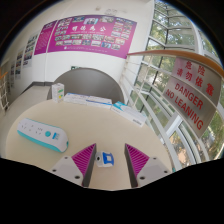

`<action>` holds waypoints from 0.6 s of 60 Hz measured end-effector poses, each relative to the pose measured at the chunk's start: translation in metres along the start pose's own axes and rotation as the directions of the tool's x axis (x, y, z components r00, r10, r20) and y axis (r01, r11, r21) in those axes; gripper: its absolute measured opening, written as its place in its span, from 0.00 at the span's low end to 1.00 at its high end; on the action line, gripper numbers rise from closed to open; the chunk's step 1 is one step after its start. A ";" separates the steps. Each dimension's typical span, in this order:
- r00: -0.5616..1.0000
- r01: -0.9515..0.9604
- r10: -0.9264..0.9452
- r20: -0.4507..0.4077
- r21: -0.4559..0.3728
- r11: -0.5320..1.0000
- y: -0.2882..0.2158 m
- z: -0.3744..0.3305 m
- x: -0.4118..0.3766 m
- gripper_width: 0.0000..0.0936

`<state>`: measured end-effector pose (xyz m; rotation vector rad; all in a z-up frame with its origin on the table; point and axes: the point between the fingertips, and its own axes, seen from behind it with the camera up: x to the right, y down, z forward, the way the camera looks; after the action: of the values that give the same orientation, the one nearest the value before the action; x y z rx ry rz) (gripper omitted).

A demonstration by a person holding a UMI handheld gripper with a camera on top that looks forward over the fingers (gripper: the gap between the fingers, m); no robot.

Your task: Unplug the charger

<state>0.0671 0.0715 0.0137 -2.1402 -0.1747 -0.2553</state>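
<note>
A small white charger with a blue face (pixel 105 157) is on the beige table (pixel 90 125), between my fingers and nearer the left one. There is a gap at each side of it. My gripper (pixel 110 150) is open, low over the table, with its magenta pads (pixel 84 158) on either side of the charger. A white power strip (pixel 40 130) lies on the table to the left, beyond the left finger and apart from the charger. I see no cable joining them.
A small white box (pixel 58 90) stands at the table's far left. A white and blue object (pixel 118 104) lies at the far edge. A glass wall with red lettering (pixel 185 95) runs along the right. Posters (pixel 85 35) hang on the far wall.
</note>
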 end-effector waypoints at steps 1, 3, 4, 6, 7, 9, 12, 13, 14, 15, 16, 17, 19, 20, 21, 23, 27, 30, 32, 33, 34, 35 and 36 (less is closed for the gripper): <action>1.000 -0.004 0.004 0.008 0.000 1.000 -0.001 -0.004 -0.001 0.65; 1.000 -0.016 0.016 0.017 0.005 1.000 -0.005 -0.012 -0.001 0.76; 1.000 -0.024 0.024 0.017 0.005 1.000 -0.009 -0.018 -0.001 0.80; 0.999 -0.037 0.037 0.024 0.016 0.999 -0.015 -0.029 -0.002 0.87; 0.999 -0.041 0.040 0.028 0.021 0.999 -0.018 -0.035 -0.002 0.90; 0.998 -0.048 0.047 0.034 0.026 0.998 -0.023 -0.047 -0.002 0.91; 0.998 -0.063 0.062 0.028 0.028 0.998 -0.029 -0.068 0.001 0.91; 0.997 -0.070 0.069 0.030 0.029 0.997 -0.031 -0.075 0.002 0.91; 0.997 -0.077 0.076 0.030 0.029 0.997 -0.032 -0.083 0.002 0.91; 0.996 -0.084 0.084 0.031 0.028 0.996 -0.034 -0.091 0.002 0.91; 0.995 -0.091 0.090 0.033 0.028 0.995 -0.035 -0.100 0.002 0.91; 0.995 -0.097 0.096 0.035 0.027 0.995 -0.036 -0.108 0.001 0.91; 0.994 -0.107 0.106 0.040 0.023 0.994 -0.039 -0.125 0.000 0.91; 0.993 -0.109 0.108 0.042 0.022 0.994 -0.039 -0.135 0.000 0.91; 0.993 -0.110 0.109 0.042 0.021 0.994 -0.040 -0.144 -0.001 0.91; 0.993 -0.109 0.108 0.038 0.021 0.994 -0.041 -0.163 -0.001 0.91; 0.995 -0.095 0.095 0.017 0.019 0.995 -0.042 -0.202 -0.001 0.91; 0.996 -0.085 0.085 0.000 0.016 0.996 -0.041 -0.230 0.003 0.91; 0.996 -0.085 0.085 -0.011 0.015 0.996 -0.041 -0.251 0.001 0.91; 0.996 -0.085 0.086 -0.015 0.012 0.996 -0.040 -0.261 0.000 0.91; 0.996 -0.087 0.088 -0.018 0.010 0.996 -0.039 -0.270 -0.002 0.91; 0.996 -0.091 0.091 -0.019 0.009 0.996 -0.038 -0.280 -0.003 0.91; 0.995 -0.097 0.097 -0.021 0.009 0.995 -0.038 -0.289 -0.005 0.91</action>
<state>0.0210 -0.1498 0.1982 -2.1304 -0.0596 -0.2202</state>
